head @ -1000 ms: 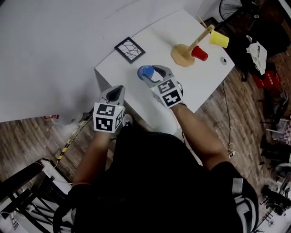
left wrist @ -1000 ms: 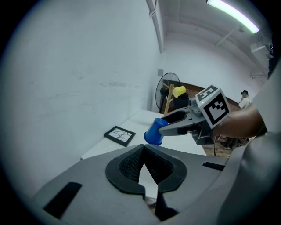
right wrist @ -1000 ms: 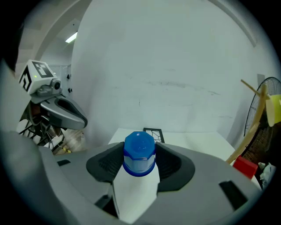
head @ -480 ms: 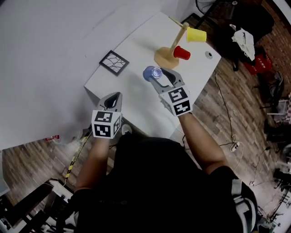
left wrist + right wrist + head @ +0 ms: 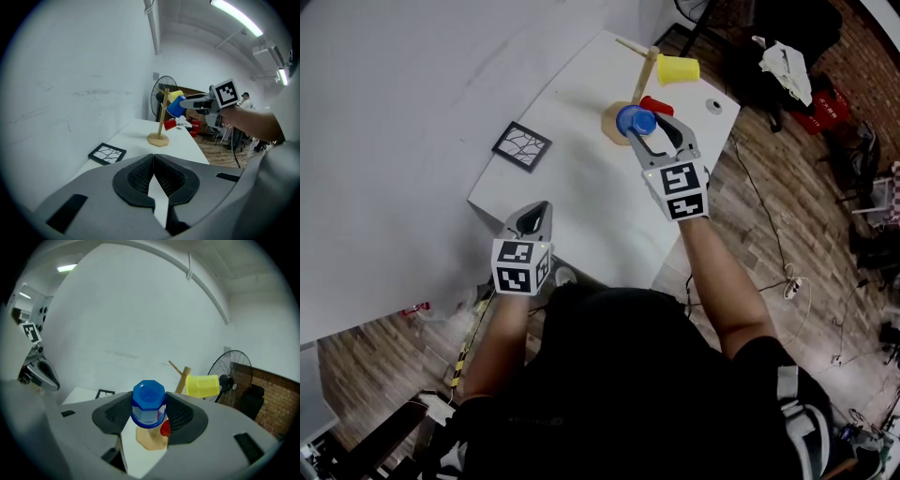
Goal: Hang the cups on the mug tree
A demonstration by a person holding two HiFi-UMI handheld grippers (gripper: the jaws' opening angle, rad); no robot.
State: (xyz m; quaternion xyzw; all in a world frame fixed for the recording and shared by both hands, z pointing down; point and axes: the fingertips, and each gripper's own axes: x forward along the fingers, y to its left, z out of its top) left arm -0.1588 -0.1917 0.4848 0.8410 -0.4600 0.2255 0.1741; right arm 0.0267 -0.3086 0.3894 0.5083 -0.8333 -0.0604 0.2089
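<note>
Right now the right claw (image 5: pixel 643 127) is clamped on the blue cup (image 5: pixel 635 120), one jaw pressed on each side. In the right gripper view the cup sits mid-frame and its flat octagonal end faces the camera. In the head view, cup and claw are at upper centre, over the round base of the mug tree (image 5: pixel 646 73). The left gripper view shows the cup lifted well clear of the tabletop (image 5: pixel 572 192), up near the top of the tree's post and just beside the yellow cup (image 5: pixel 677 68).

The yellow cup lies sideways on a peg near the post's top, at the upper right of the tree. The red cup (image 5: pixel 657 105) hangs lower, close to the base, partly hidden behind the blue cup & jaw in the head view.

The left claw (image 5: pixel 536 208) is at lower left of the head view, by the tabletop's near edge. Its jaws meet at the tips w/ nothing btwn them. It points toward the tree, well apart from it.

A black-framed square tile (image 5: pixel 522 146) w/ a crack pattern lies flat on the tabletop at left centre, btwn the left claw and the tree. A standing fan (image 5: pixel 234 367) shows at right in the right gripper view, behind the yellow cup.
</note>
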